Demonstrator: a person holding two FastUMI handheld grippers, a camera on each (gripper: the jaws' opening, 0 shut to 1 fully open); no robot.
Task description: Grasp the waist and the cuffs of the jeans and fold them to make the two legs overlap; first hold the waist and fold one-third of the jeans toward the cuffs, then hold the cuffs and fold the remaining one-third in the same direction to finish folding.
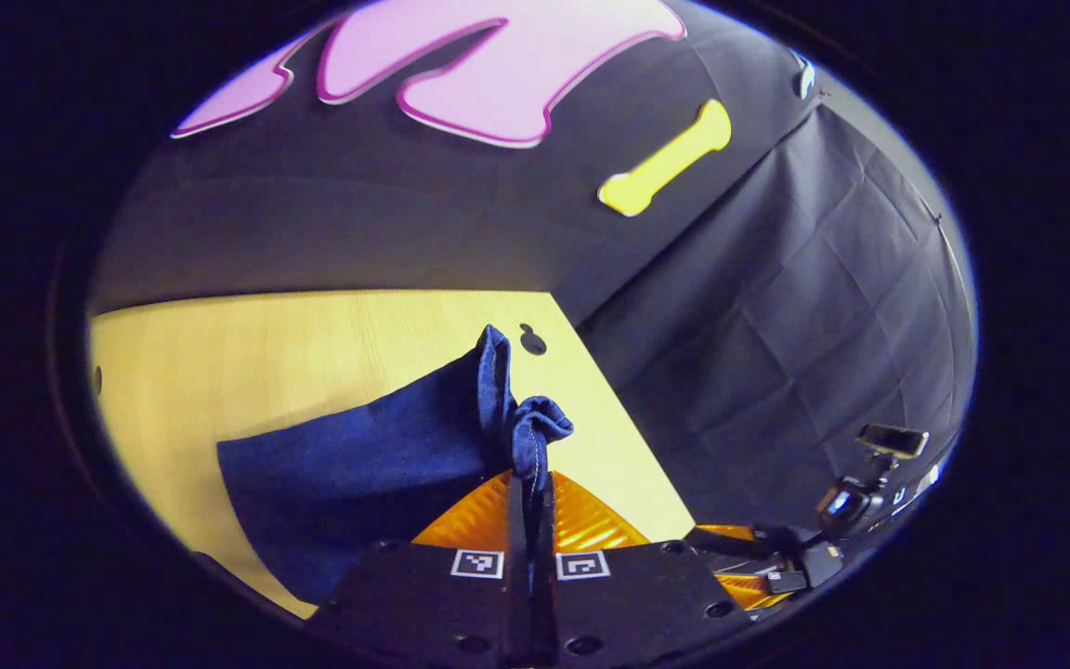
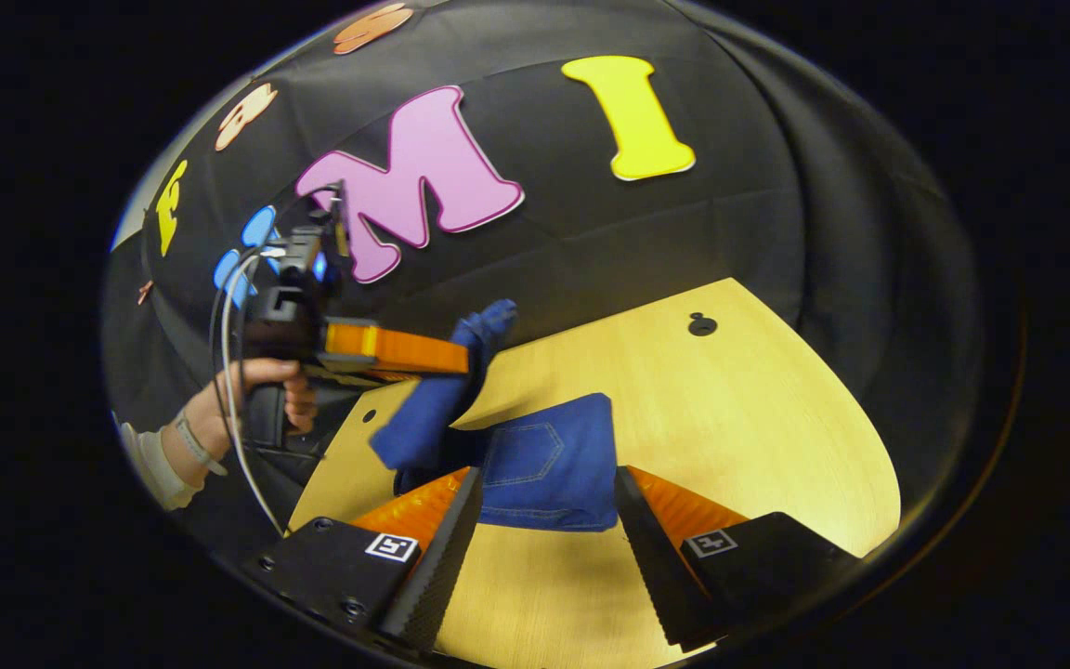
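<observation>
Left gripper (image 1: 528,483): nearest in the left gripper view; its fingers are pressed together on a bunched hem of the jeans (image 1: 377,465), which is lifted off the table (image 1: 293,344).
Table: a large flat top of pale wood grain, with a small dark hole (image 2: 702,324) far from the right gripper.
Jeans: dark blue denim, matte and thick; in the right gripper view a flat folded part with a stitched back pocket (image 2: 521,452) lies on the table, and one end hangs raised from the left gripper at the left.
Progress: the fold is judged to be under way; which third is being folded cannot be told, and the raised end is not yet laid down.
Right gripper (image 2: 542,520): released, fingers spread apart just near the flat denim, nothing between them.
Hand (image 2: 261,390): it is closed around the left gripper's handle.
</observation>
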